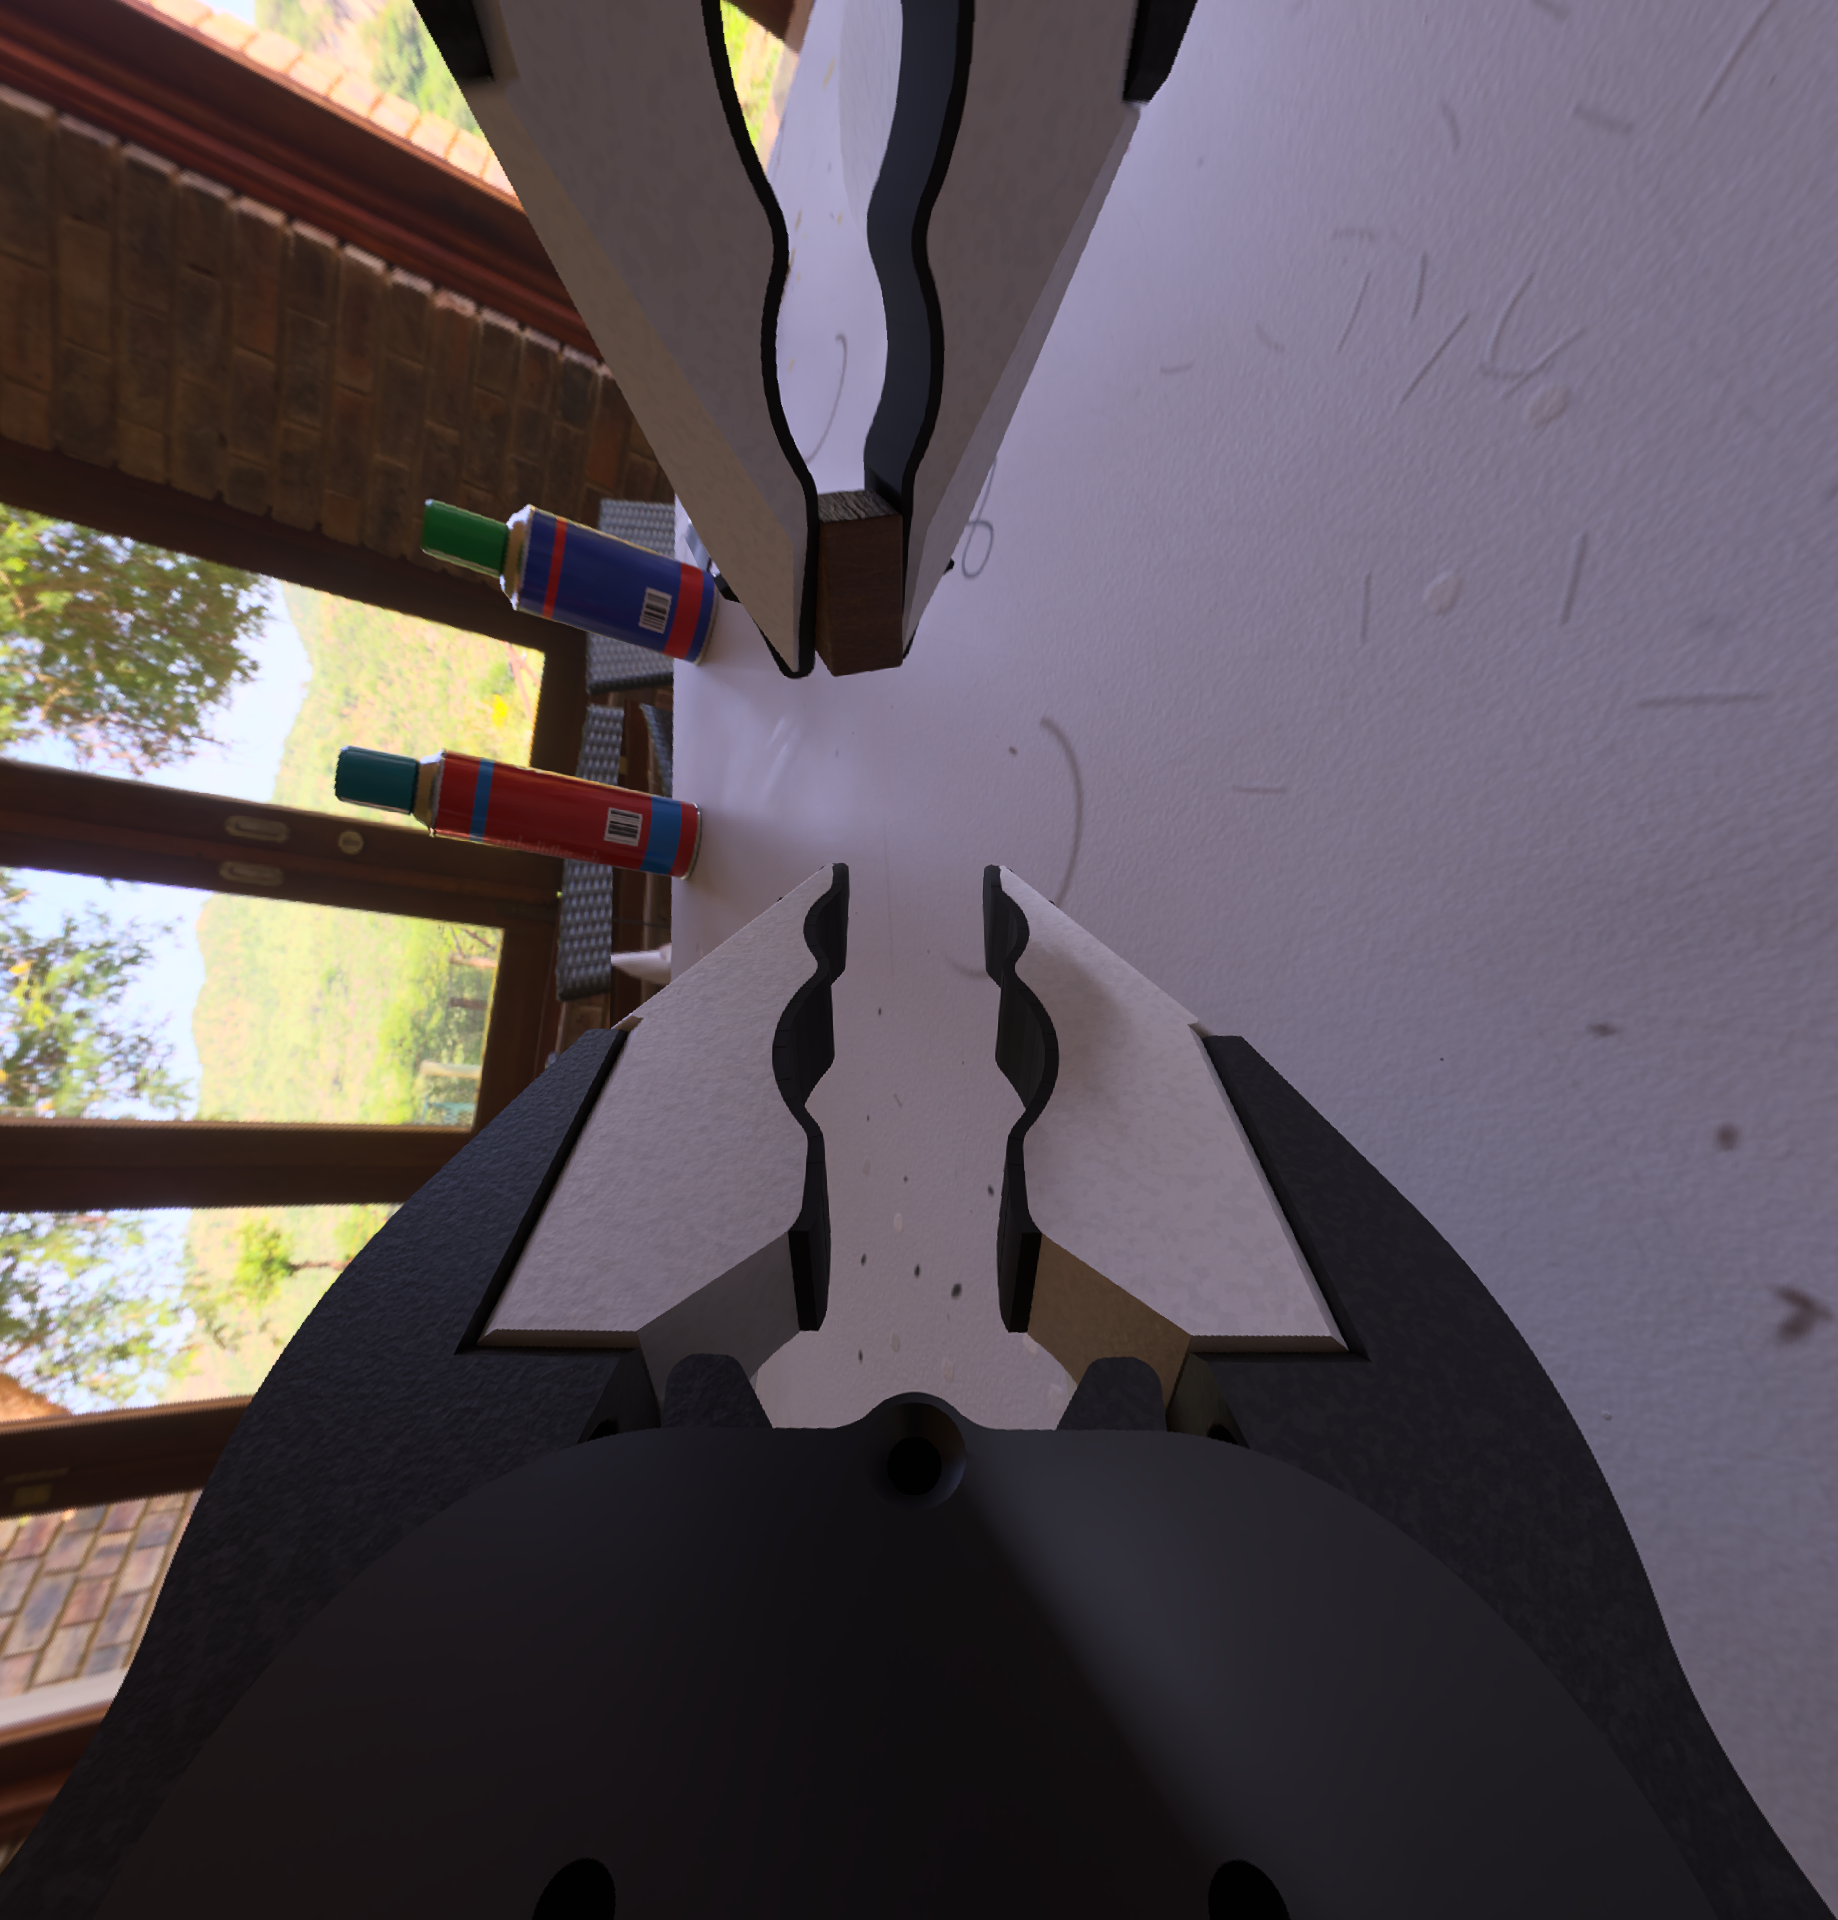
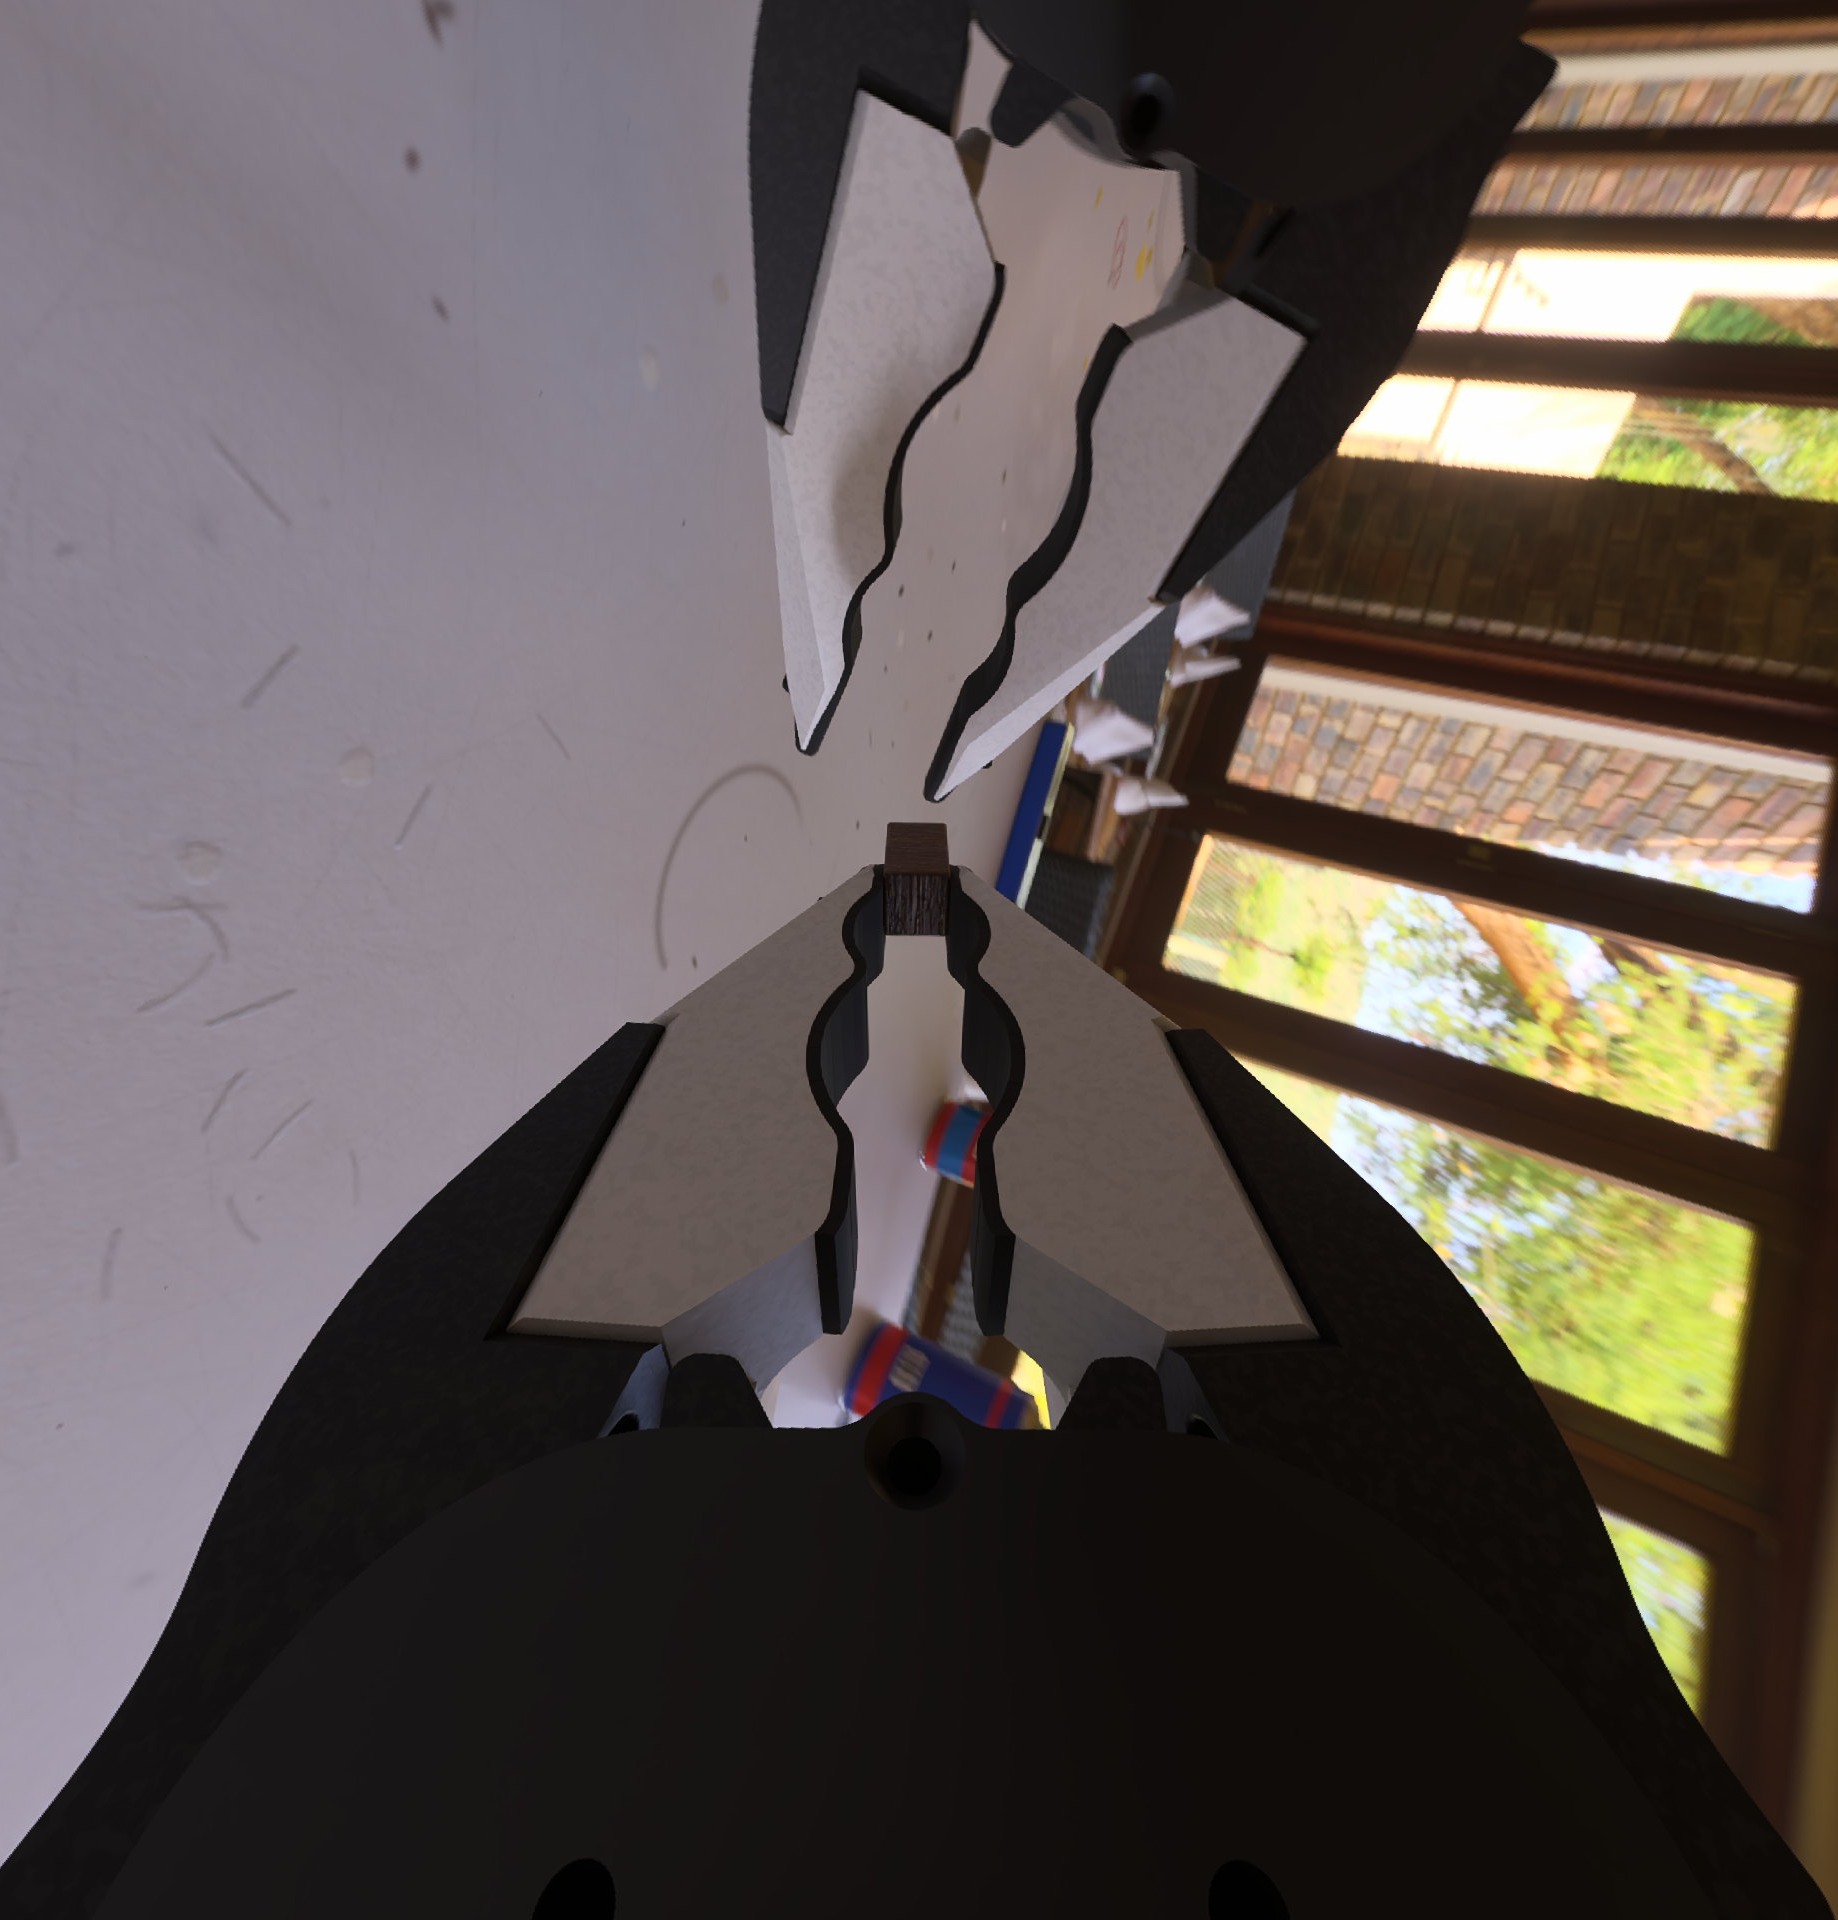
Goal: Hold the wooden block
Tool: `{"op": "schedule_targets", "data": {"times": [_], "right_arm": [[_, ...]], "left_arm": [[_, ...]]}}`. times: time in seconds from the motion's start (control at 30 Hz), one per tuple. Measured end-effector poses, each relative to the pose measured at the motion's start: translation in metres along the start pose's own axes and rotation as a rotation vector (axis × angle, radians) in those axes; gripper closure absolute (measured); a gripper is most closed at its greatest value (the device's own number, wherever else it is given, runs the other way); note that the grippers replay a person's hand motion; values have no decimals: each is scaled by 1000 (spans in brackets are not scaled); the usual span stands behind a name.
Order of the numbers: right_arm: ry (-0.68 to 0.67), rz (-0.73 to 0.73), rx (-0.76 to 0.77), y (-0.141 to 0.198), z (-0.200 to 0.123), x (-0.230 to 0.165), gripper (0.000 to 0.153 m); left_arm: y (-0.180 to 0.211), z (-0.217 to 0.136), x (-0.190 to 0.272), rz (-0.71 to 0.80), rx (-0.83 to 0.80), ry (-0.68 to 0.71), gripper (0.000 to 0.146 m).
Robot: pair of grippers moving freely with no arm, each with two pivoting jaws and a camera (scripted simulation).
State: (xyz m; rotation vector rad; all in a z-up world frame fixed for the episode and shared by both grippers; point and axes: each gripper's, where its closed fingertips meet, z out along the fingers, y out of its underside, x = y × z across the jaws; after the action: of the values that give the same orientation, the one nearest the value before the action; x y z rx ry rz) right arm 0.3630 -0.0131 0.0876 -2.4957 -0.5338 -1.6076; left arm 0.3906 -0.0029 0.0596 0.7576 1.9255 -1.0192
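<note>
Right wrist view: the right gripper (image 2: 916, 896) clamps the block (image 2: 916, 891) at its fingertips, facing the left gripper (image 2: 871, 764), fingers apart.

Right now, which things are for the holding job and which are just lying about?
For the job:
wooden block, pinched at the tips of the right gripper
left gripper, jaws apart, facing the block

Just lying about:
blue spray can
red spray can

Black tool (image 1: 915, 883), white wavy-edged fingers (image 1: 686, 1143)
</note>
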Motion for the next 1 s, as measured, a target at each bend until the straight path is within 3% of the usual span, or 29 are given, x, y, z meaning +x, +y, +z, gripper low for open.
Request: {"op": "schedule_targets", "data": {"times": [0.2,0.4,0.6,1.0], "right_arm": [[41,6,-54,-1,-6,3,142],[58,241,22,-4,-5,8,142],[136,162,-106,0,0,9,142],[258,83,-103,-4,-10,21,142]], "left_arm": [[-3,0,-5,-42,31,-11,120],[-5,-6,-15,-149,71,-31,120],[0,-4,-18,-140,33,-51,120],[-7,-11,-30,-104,92,-127,120]]}}
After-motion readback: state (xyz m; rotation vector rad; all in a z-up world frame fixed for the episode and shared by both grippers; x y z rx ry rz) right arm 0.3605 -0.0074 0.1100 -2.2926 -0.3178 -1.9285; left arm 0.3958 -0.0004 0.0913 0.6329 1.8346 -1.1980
